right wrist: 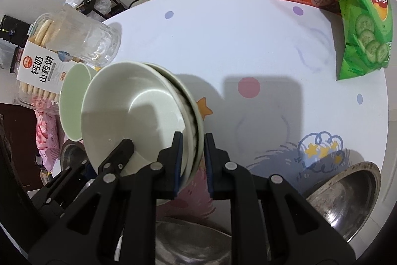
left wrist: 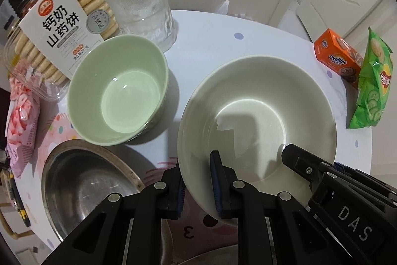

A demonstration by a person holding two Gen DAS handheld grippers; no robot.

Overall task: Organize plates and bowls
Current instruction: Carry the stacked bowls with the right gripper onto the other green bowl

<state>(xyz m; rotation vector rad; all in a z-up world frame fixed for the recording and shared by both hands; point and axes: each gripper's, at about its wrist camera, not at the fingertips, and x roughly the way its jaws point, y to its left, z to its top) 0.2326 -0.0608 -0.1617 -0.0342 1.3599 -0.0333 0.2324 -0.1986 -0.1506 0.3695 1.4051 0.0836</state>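
A cream bowl (left wrist: pixel 258 116) sits near the middle of the round table, nested in a second bowl (right wrist: pixel 192 103) whose rim shows beside it in the right wrist view. My left gripper (left wrist: pixel 198 185) is shut on the cream bowl's near rim. My right gripper (right wrist: pixel 192 163) is shut on the rims of both stacked bowls (right wrist: pixel 139 111) at their right side; it also shows in the left wrist view (left wrist: pixel 310 165). A pale green bowl (left wrist: pixel 119 88) stands to the left, upright and empty.
A steel bowl (left wrist: pixel 84 188) lies near the front left, another steel dish (right wrist: pixel 347 198) at the front right. A ribbed glass (left wrist: pixel 144 9), a biscuit box (left wrist: pixel 62 26) and a pink packet (left wrist: pixel 22 121) stand left. An Ovaltine box (left wrist: pixel 337 56) and a chips bag (left wrist: pixel 372 86) stand right.
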